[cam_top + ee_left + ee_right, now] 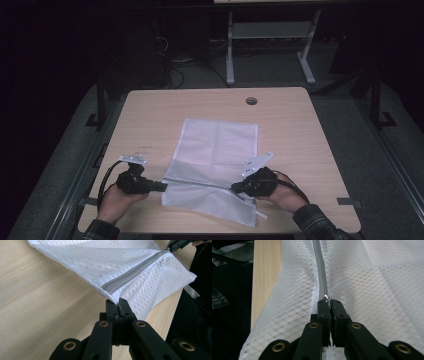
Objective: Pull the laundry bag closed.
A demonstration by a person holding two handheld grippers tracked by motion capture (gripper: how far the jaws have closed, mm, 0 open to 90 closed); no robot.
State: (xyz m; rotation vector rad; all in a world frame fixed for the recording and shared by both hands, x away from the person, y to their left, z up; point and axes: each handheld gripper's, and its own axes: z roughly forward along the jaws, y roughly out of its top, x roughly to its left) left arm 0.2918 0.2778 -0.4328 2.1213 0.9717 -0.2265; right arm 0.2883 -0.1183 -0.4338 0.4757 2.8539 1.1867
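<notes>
A white mesh laundry bag (215,165) with a grey zipper (130,277) lies on the wooden table (150,115), its near part lifted and stretched between my two grippers. My left gripper (119,303) is shut on the bag's corner at the zipper's end; it sits at the bag's left edge (162,186) in the high view. My right gripper (328,301) is shut on the small metal zipper pull (326,297), at the bag's right side (235,187) in the high view. The zipper (320,267) runs taut away from it.
A round cable hole (251,101) sits near the table's far edge. Beyond the table stand a metal frame (270,35) and cables on the dark floor. The person's hands and sleeves come in at the near edge.
</notes>
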